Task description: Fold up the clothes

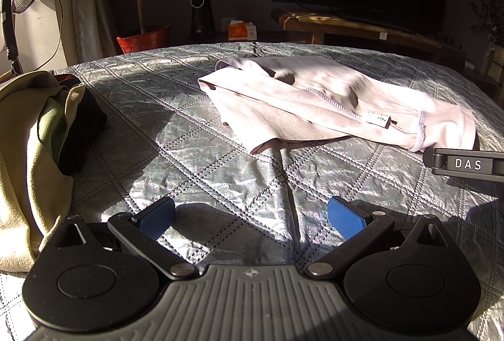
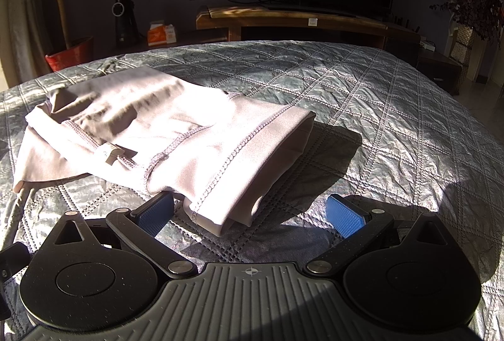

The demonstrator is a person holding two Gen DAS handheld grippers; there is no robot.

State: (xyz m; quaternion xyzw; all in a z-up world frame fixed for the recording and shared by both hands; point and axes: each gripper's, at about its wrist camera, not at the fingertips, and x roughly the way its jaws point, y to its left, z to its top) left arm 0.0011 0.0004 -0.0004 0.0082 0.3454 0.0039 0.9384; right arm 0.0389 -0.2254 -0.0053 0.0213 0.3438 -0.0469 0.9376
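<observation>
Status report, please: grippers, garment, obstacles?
Left gripper open, empty. Right gripper open, hem between fingers, not gripped. Pale garment partly folded on quilt. Clothes pile far left, clear.

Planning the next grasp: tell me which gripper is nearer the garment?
Right. The right gripper is open at the garment's near edge; the left gripper is open over bare quilt, short of it.

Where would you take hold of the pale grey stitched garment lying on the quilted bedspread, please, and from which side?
I would grip the pale grey stitched garment at its near hemmed end, coming in low from the front. That end lies between the open right gripper fingers, its layers stacked and lifted slightly off the quilted bedspread. The open left gripper is farther from it.
</observation>
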